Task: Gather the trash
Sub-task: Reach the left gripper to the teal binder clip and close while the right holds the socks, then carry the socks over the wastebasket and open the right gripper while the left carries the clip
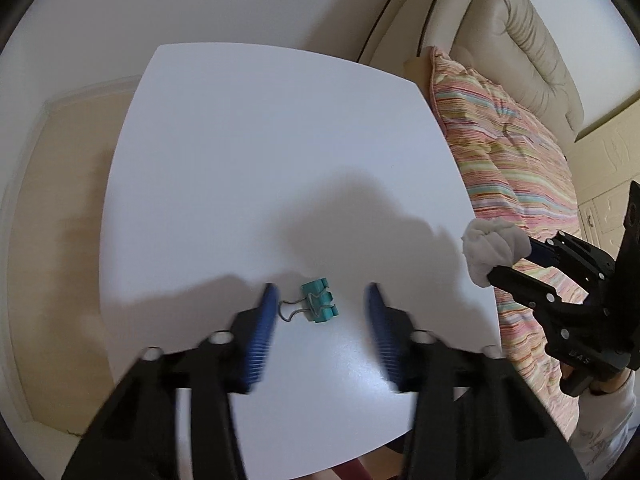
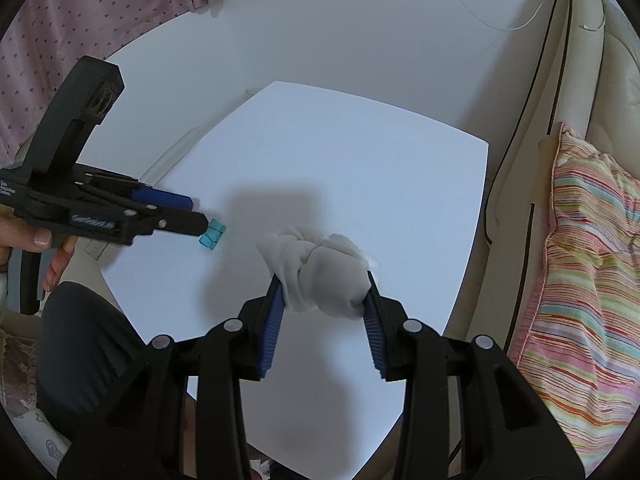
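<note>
The left gripper (image 1: 320, 304) has its two blue ribbed jaws spread wide, one on each side of a small teal metal binder clip (image 1: 320, 300) with silver wire handles, and neither jaw is touching it yet. The clip lies flat on the smooth white square table (image 1: 260, 140), near the front edge. The right gripper (image 2: 325, 290) is pinching a soft crumpled wad of white tissue (image 2: 316, 266) between its blue jaws, held up in the air over the table's right side. I think a few things could go wrong from here. The clip is small, hard and low, and the table looks slippery — if the left jaws close too high, they may push the clip away or make it pop out sideways. The thin wire handles point toward the left jaw, so that jaw might catch only the wire and the clip could swing or drop. The tissue is squashy and sticks out past the jaws, so a loose grip or a quick move might let it slip out — maybe onto the striped pink pillow (image 2: 580, 248) on the cream sofa (image 2: 576, 80) just beside the table. No trash bin shows in either view.
</note>
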